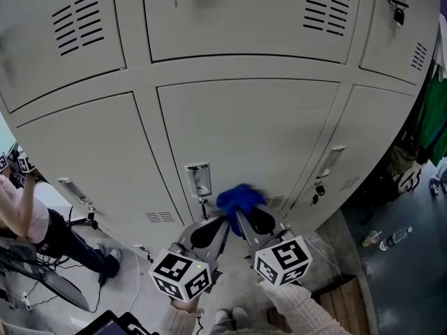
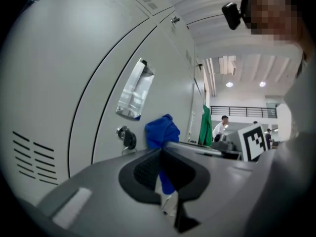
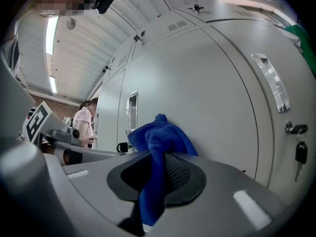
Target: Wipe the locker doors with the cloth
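Cloth position: the blue cloth (image 1: 239, 199) is bunched against the lower part of the middle locker door (image 1: 244, 131). It sits just right of the door's lock (image 2: 128, 138) and below the clear card holder (image 1: 198, 179), beside a small set of vent slots (image 1: 274, 202).

Right gripper (image 3: 158, 174): the fingers are clamped on the cloth. The bunched mass stands above and ahead of the fingertips, touching the door, and a tail of the fabric hangs down between the two pads.

Left gripper (image 2: 163, 169): the fingers are drawn together, with a narrow blue strip of the cloth caught in the gap between them. The rest of the cloth rises beyond the tips, against the door.

In the head view both grippers converge on the cloth from below, the left gripper on the left and the right gripper just beside it.

Markings: each gripper carries a cube with black-and-white square markers, the left cube (image 1: 181, 274) and the right cube (image 1: 283, 260). These are coded patterns, not lettering. On the neighbouring door to the right, a key (image 3: 299, 152) hangs from its lock.
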The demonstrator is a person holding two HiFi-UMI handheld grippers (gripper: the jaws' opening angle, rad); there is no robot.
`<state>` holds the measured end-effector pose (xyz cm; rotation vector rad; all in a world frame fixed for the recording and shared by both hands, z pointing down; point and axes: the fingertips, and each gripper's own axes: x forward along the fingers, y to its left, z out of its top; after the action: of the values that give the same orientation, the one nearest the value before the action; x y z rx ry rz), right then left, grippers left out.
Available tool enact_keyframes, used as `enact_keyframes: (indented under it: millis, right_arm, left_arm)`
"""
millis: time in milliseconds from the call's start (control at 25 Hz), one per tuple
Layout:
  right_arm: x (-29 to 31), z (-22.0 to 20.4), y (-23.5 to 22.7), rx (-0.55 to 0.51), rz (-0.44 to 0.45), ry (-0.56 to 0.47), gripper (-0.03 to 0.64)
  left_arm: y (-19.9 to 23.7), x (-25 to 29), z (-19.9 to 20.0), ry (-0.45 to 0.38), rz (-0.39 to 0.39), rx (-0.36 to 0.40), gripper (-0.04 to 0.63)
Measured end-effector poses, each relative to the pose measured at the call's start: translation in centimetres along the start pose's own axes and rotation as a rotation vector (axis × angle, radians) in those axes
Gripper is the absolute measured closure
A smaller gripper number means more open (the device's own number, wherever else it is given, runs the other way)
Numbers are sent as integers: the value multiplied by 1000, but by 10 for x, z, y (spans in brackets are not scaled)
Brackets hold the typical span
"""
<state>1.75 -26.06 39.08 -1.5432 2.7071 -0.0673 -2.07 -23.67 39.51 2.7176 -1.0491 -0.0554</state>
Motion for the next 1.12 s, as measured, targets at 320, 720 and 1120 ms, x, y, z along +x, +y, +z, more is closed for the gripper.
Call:
enact_keyframes:
  millis: [320, 720, 1120]
  right_arm:
    - [1, -39, -5, 19, -10, 83, 558]
    - [-3, -45, -5, 9, -7, 124, 558]
    - [-38, 81, -32, -48, -52, -139, 558]
  left_arm:
    - [5, 6, -31, 55, 7, -50, 588]
    - [3, 8, -28, 28, 10, -63, 589]
    - [-33, 31, 77, -155, -91, 119, 589]
